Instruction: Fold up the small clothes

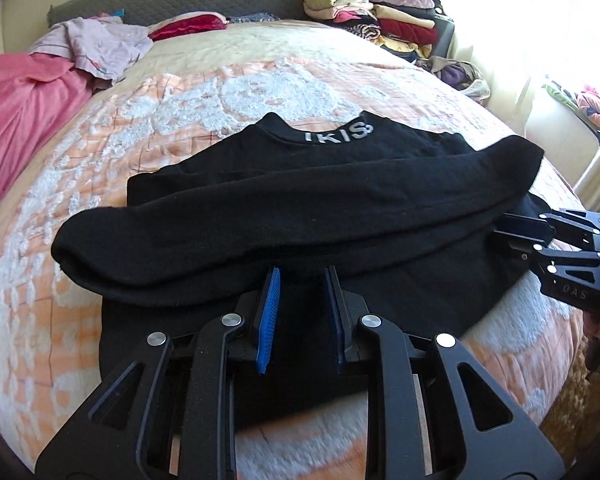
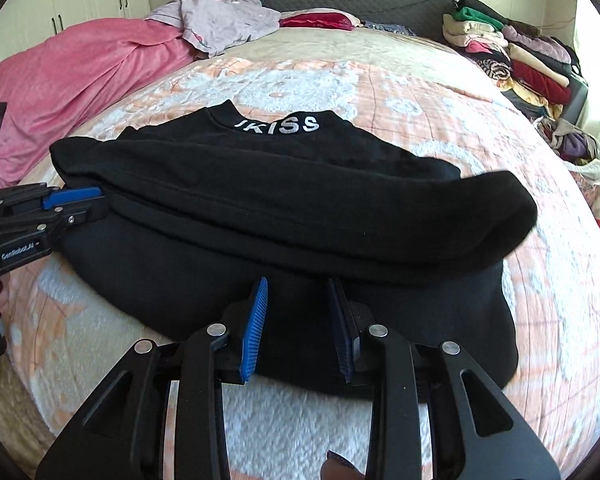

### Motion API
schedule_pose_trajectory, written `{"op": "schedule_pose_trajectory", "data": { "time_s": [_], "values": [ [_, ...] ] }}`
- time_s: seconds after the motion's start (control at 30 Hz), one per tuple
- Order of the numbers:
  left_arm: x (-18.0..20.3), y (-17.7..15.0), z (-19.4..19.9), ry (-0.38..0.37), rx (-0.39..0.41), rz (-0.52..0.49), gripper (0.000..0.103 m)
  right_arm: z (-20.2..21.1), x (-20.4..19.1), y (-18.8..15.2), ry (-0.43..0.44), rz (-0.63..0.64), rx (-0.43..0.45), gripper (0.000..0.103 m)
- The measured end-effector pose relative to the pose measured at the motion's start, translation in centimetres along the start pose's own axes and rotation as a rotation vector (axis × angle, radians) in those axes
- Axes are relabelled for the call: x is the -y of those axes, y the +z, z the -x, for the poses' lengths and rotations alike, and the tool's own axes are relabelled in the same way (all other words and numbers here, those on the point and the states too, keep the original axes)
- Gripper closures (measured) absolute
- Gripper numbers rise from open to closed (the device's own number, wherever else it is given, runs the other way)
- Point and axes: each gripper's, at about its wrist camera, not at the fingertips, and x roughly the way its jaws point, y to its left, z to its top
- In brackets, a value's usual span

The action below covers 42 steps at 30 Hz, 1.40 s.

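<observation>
On a peach and white quilted bedspread (image 1: 260, 80), a black knitted sweater (image 1: 300, 200) lies centred, sleeves folded across. Both the left gripper (image 1: 300, 316) and right gripper (image 2: 298, 328) are spread at its near hem, which should be pinched evenly before folding.

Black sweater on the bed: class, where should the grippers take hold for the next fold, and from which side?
Grip the sweater by its bottom hem, coming from the near edge. The sleeves are already folded across the body, and both open grippers, left and right, sit at that hem.
</observation>
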Motion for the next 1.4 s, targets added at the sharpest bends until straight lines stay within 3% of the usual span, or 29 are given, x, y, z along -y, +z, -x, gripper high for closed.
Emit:
{"op": "schedule_pose_trajectory", "data": {
  "time_s": [0.3, 0.7, 0.73, 0.8, 0.93, 1.07, 1.4],
  "values": [
    [-2.4, 2.9, -1.7, 0.011, 0.031, 0.012, 0.087, -1.5, 1.0, 3.3, -0.038, -0.017, 0.034, 0.074],
    [-8.1, 5.2, 1.0, 0.013, 0.13, 0.179, 0.074, -1.5, 4.1, 8.4, -0.109, -0.086, 0.125, 0.072],
    [-8.4, 5.2, 1.0, 0.014, 0.128, 0.192, 0.073, -1.2, 4.8, 8.4, -0.11, -0.104, 0.133, 0.071],
    [-8.9, 5.1, 0.9, 0.018, 0.123, 0.209, 0.071, -0.7, 5.9, 8.3, -0.122, -0.137, 0.15, 0.06],
    [-10.1, 4.9, -0.1, 0.02, 0.096, 0.257, 0.062, 0.0, 8.8, 7.2, -0.147, -0.212, 0.15, 0.059],
    [-11.5, 4.3, -1.4, 0.01, 0.065, 0.322, 0.055, -0.6, 11.7, 6.3, -0.137, -0.305, 0.12, 0.05],
    [-11.8, 4.0, -2.3, 0.021, 0.054, 0.329, 0.054, -4.2, 13.9, 5.4, -0.077, -0.389, 0.032, 0.05]
  ]
}}
